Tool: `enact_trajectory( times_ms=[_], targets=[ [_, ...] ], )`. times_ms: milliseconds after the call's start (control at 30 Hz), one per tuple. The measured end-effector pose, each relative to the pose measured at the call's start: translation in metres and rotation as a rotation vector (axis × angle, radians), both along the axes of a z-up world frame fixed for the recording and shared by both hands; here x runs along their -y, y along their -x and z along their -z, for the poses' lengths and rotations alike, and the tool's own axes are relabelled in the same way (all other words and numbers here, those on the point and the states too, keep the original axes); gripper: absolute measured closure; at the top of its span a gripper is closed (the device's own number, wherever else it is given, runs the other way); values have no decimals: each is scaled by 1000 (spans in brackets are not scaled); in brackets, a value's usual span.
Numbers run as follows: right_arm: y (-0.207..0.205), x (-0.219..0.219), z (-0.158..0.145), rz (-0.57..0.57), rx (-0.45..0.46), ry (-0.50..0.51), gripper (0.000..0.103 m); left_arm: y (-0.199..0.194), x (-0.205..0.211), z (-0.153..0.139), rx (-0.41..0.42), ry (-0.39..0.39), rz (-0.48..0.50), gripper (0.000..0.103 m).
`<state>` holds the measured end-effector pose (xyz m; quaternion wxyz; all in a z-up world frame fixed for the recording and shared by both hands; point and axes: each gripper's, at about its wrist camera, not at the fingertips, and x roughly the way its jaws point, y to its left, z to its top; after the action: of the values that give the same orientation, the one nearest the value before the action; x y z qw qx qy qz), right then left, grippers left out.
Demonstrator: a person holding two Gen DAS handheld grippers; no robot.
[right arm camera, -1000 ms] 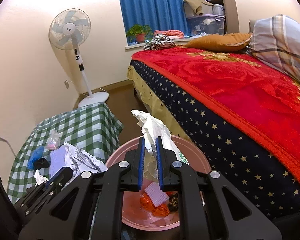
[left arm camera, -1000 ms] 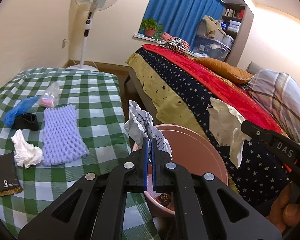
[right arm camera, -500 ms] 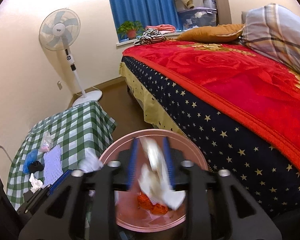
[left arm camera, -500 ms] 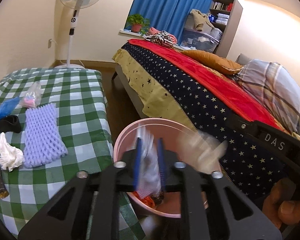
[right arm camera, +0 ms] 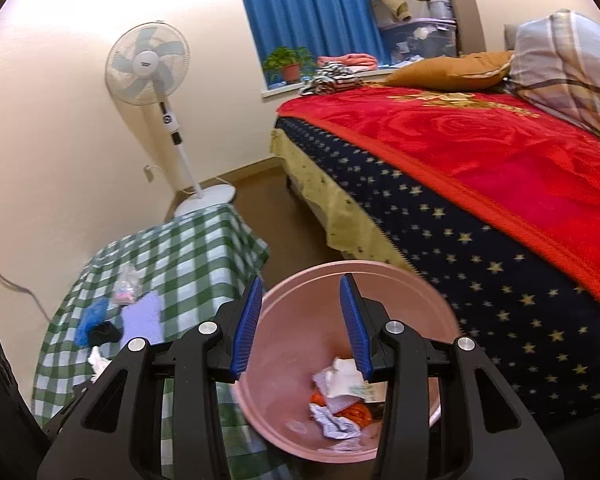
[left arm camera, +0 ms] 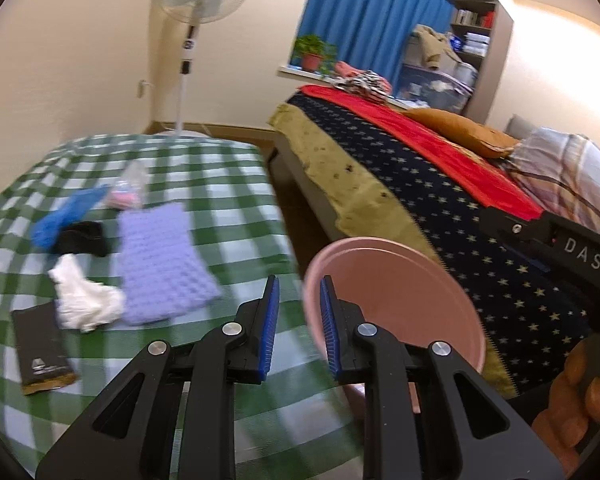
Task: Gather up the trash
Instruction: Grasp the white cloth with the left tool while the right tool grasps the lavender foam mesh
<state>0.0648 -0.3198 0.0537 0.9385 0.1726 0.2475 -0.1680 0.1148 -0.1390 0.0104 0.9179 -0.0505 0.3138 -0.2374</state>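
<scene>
Left gripper [left arm camera: 296, 312]: jaws parted, nothing between the blue pads, poised over the tabletop [left arm camera: 228, 184] edge beside the pink bin [left arm camera: 400, 280]. On the green-checked cloth lie purple foam netting [left arm camera: 164, 264], a white crumpled tissue [left arm camera: 84, 300], a dark wrapper [left arm camera: 40, 356], a black item [left arm camera: 82, 238], and blue plastic [left arm camera: 64, 216]. The picture is blurred. The right gripper's [left arm camera: 560, 248] black body shows at right, held by a hand [left arm camera: 580, 400].

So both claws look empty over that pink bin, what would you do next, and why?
Probably swing the left gripper back over the green checked tablecloth toward the crumpled white tissue, the nearest scrap. Both it and the right gripper are open with nothing between the pads, crumpled paper already lies in the round pink plastic bin, and litter remains on the table.
</scene>
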Motion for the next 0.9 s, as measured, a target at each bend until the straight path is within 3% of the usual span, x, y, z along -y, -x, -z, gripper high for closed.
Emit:
enact_trajectory(
  times_ms=[633, 900],
  targets=[
    [-43, -57, 30, -213, -11, -59, 62, -20, -110, 18, -28, -20, -339, 82],
    [-75, -83, 50, -288, -42, -82, 62, -27, -130, 27, -23, -15, -406, 82]
  ],
)
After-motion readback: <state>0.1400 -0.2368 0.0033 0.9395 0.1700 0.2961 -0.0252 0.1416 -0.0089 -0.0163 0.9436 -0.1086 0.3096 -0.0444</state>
